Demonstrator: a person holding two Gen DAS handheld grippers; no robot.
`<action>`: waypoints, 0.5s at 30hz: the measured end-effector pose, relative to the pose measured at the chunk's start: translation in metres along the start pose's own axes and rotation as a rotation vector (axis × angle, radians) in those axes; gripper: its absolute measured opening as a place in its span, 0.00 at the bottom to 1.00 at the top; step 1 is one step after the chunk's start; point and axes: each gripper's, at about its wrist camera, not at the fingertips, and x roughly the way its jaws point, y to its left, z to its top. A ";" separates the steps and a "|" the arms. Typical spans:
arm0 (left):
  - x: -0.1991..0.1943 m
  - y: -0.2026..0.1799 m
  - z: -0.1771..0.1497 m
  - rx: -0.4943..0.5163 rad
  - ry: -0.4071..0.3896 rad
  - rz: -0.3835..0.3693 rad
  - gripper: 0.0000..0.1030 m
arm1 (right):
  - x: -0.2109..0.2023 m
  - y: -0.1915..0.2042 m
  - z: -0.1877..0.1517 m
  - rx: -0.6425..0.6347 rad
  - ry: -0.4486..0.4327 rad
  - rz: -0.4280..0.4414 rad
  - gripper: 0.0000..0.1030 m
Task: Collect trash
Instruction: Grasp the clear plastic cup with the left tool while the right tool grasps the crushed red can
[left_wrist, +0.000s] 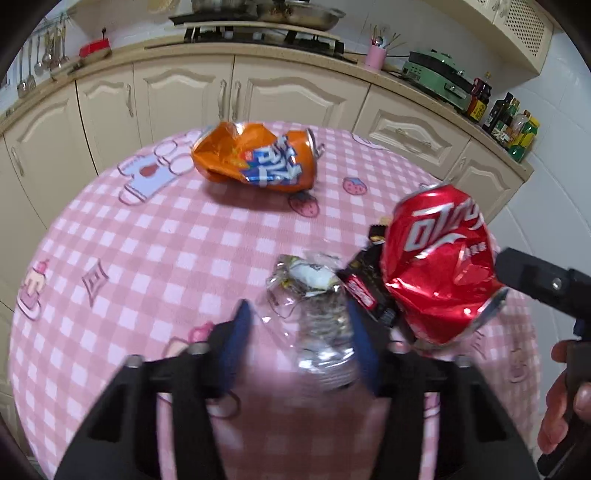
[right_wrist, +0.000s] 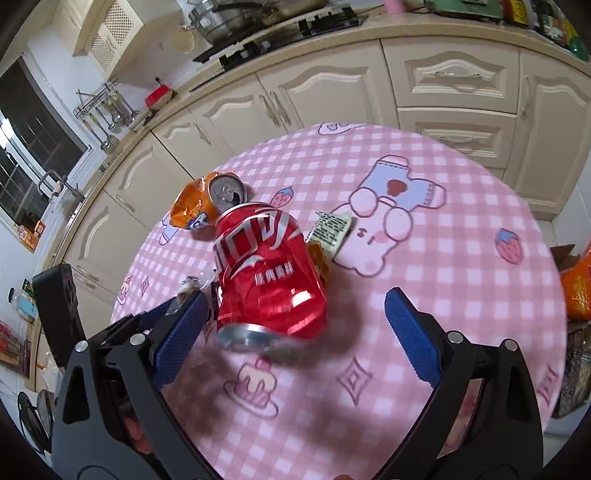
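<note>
Left hand-held gripper (left_wrist: 295, 332): blue pads either side of a crumpled clear plastic wrapper (left_wrist: 314, 314) lying on the table; right pad against the plastic, left pad apart from it with a gap, so not clamped. Whether the wrapper is lifted I cannot tell; the near part is blurred.

Right hand-held gripper (right_wrist: 295, 332): released, jaws wide, straddling the base of a crushed red aluminium drink can (right_wrist: 267, 277) that lies on its side; neither pad touches it.

Just beside the red can, between it and the clear wrapper: a black-and-red foil wrapper (left_wrist: 364, 284), crowding the left gripper's right finger.

Farther out: a crushed orange aluminium drink can (left_wrist: 255, 158) on its side, and a small pale printed packet (right_wrist: 330, 230) next to the red can.

Count: cans 2, wrappers/packets 3.

Surface: round table with pink checked cloth (right_wrist: 424, 258). Cream kitchen cabinets (left_wrist: 236, 96) behind.
</note>
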 end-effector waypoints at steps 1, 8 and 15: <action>0.001 0.000 0.001 0.000 0.003 -0.011 0.37 | 0.005 0.001 0.001 -0.003 0.011 0.003 0.76; -0.007 0.006 -0.004 0.003 -0.003 -0.032 0.26 | 0.022 0.010 0.007 -0.027 0.047 0.074 0.36; -0.028 0.010 -0.018 -0.012 -0.029 -0.036 0.26 | -0.004 0.009 -0.008 -0.010 0.002 0.131 0.18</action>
